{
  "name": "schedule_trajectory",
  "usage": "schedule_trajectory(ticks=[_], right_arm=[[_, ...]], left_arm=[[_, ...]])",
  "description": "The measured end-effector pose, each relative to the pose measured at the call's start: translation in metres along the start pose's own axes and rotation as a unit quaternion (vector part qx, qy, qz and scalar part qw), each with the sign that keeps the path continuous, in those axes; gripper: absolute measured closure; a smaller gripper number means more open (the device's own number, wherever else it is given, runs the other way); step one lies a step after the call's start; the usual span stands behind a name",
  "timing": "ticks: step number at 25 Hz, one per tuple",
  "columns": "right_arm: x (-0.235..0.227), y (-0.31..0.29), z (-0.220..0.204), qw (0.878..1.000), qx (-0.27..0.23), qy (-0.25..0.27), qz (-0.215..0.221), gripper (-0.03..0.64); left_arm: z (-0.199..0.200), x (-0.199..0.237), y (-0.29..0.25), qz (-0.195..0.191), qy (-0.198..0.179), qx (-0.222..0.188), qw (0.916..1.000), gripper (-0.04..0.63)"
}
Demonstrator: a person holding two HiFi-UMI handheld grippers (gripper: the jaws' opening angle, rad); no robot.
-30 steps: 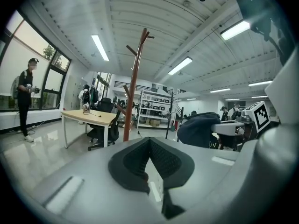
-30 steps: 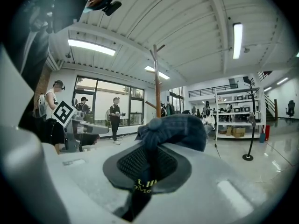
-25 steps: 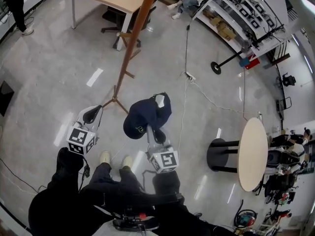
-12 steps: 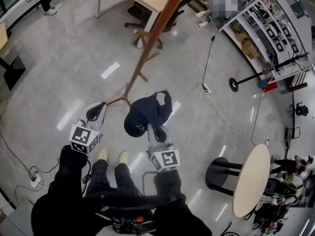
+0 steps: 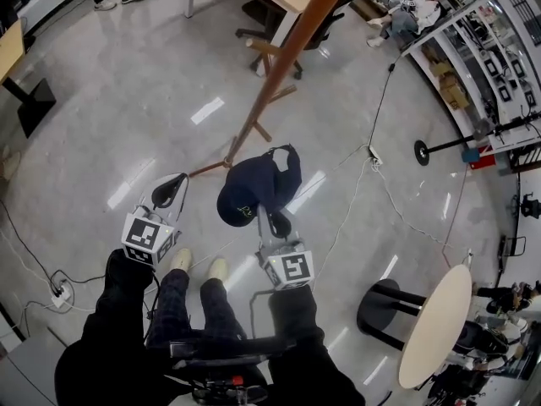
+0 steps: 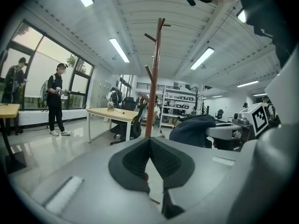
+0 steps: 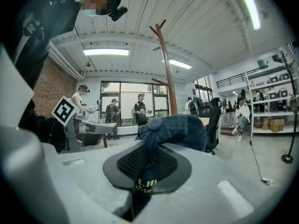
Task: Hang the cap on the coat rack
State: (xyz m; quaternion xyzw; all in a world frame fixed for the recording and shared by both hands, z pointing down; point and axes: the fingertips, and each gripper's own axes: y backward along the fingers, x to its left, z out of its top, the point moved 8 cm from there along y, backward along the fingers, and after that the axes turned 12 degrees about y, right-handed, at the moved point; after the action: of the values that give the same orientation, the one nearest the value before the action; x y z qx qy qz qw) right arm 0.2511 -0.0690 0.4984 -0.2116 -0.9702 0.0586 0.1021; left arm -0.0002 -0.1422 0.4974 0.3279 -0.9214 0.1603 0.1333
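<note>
Floor (image 5: 110, 83): glossy grey, streaked with reflected light.
Coat rack (image 5: 283, 66): brown pole, upper centre.
Round table (image 5: 435, 328): lower right.
Right gripper (image 5: 272, 220): clamped on navy cap (image 5: 252, 184).
Left gripper (image 5: 175, 184): jaws together, empty.

Holds left tongs (image 5: 172, 190) closed and empty at lower left; clamps right tongs (image 5: 274, 223) on cap (image 5: 249, 189) at centre, both pointing up-frame.

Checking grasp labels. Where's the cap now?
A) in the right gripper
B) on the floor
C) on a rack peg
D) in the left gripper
A: the cap is pinched between the pads of the right gripper, clear of the rack and held above the floor.
</note>
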Motion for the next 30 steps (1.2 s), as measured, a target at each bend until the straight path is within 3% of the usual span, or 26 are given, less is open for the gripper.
schedule_trajectory(ticks=[13, 30], right_arm=[[-0.008, -0.039, -0.027, 1.0, -0.019, -0.004, 0.018, 0.594], [-0.013, -0.051, -0.081, 0.999, 0.009, -0.037, 0.015, 0.593]], left_arm=[[-0.028, 0.02, -0.015, 0.023, 0.011, 0.007, 0.9997, 0.592], [-0.06, 0.033, -0.027, 0.036, 0.024, 0.026, 0.9987, 0.592]])
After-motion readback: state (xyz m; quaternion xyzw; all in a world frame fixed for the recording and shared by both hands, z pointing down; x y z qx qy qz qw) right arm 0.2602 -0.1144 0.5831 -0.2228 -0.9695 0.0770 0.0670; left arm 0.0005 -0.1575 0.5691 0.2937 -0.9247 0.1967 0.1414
